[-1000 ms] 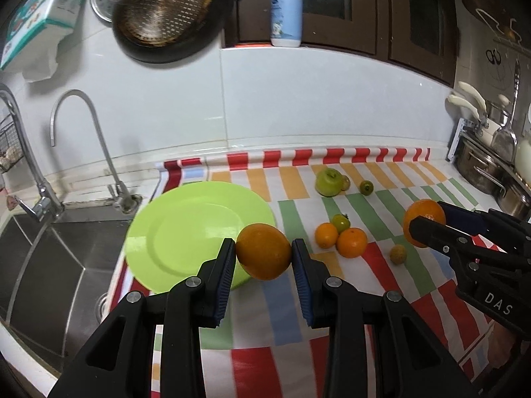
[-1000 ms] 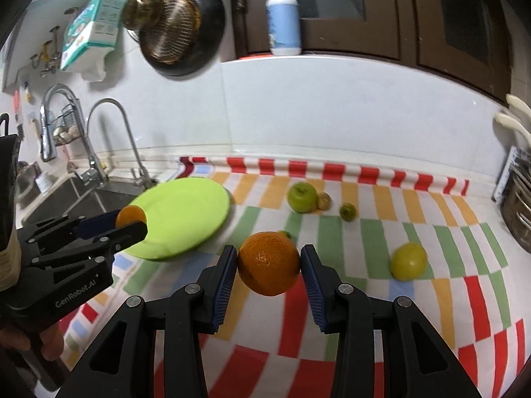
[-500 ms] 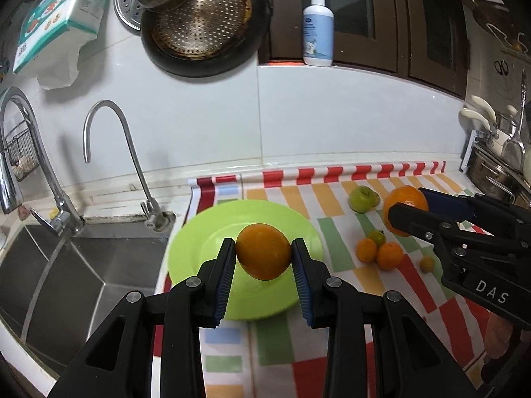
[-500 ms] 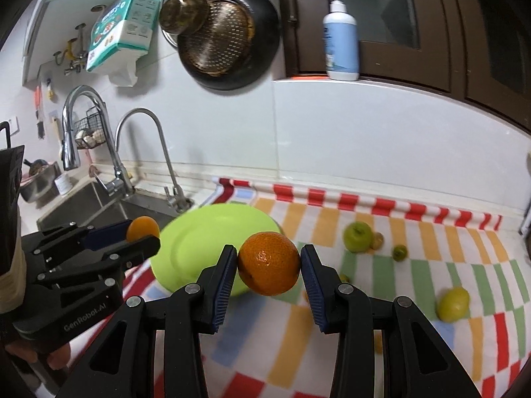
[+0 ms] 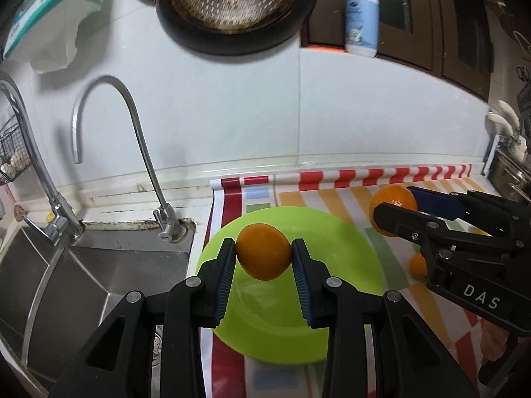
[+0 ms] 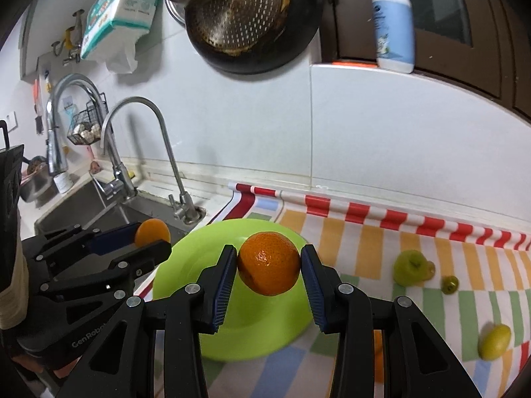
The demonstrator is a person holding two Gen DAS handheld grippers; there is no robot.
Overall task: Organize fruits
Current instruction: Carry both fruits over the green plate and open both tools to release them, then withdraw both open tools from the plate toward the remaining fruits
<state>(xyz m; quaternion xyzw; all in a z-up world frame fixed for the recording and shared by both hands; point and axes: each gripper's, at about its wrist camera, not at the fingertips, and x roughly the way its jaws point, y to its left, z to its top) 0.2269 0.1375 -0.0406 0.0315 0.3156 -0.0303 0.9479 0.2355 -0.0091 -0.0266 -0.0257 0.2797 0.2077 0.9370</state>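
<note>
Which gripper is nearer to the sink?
Left. The left gripper holds its orange beside the sink; the right gripper is further away, over the plate.

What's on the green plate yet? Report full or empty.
Empty: the green plate shows bare; both oranges are clamped in the grippers above it.
</note>
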